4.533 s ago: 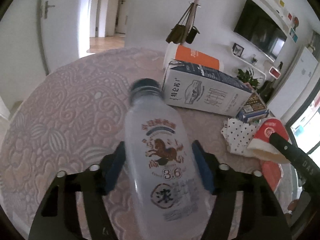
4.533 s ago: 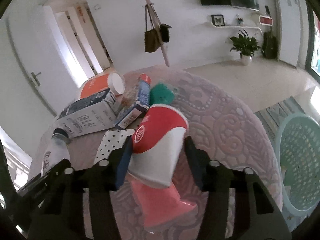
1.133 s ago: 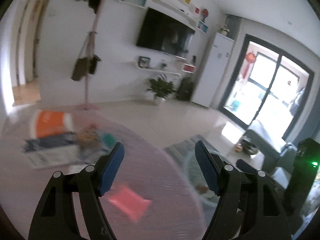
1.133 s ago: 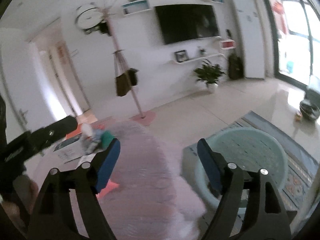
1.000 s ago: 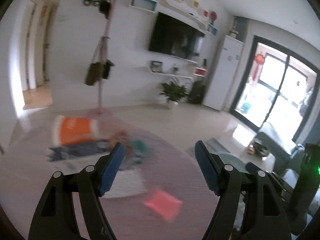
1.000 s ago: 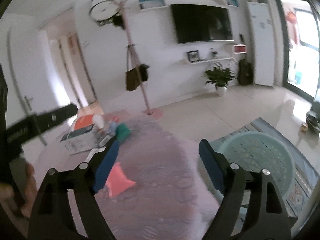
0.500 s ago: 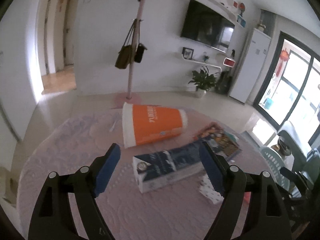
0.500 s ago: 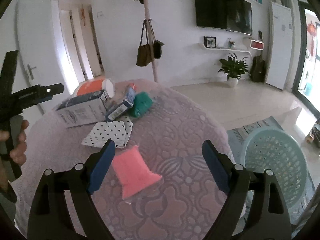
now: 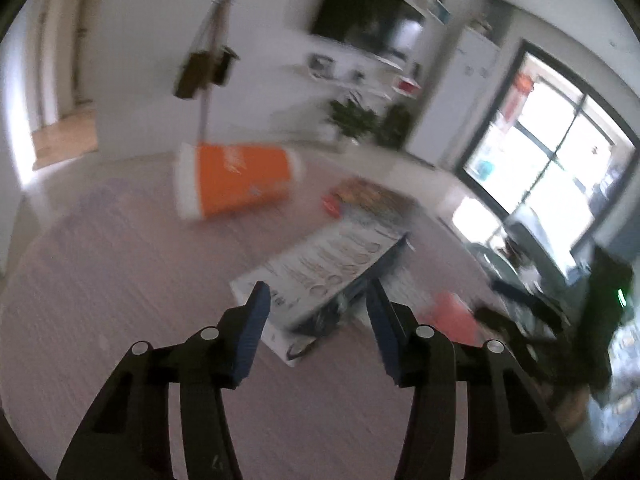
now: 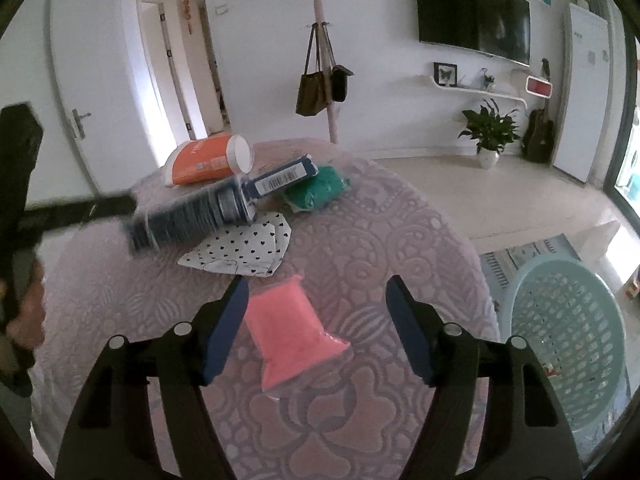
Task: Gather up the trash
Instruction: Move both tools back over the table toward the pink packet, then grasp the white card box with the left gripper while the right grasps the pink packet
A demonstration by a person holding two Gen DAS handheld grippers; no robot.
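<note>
The bench was not yet cleared; the basket waited on the floor at four o'clock. Left to collect: the milk carton and orange cup at eleven o'clock, the dotted paper at twelve, the green wrapper and the pink bag. The left gripper, jaws just narrowing, flanked the carton without pressing. The right gripper, likewise closing, straddled the bag, not yet pinching it.

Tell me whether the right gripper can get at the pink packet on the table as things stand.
Probably yes. The right gripper is open with the pink packet lying flat between its fingers, nothing on top of it. The polka-dot paper lies beyond, clear of the way.
</note>
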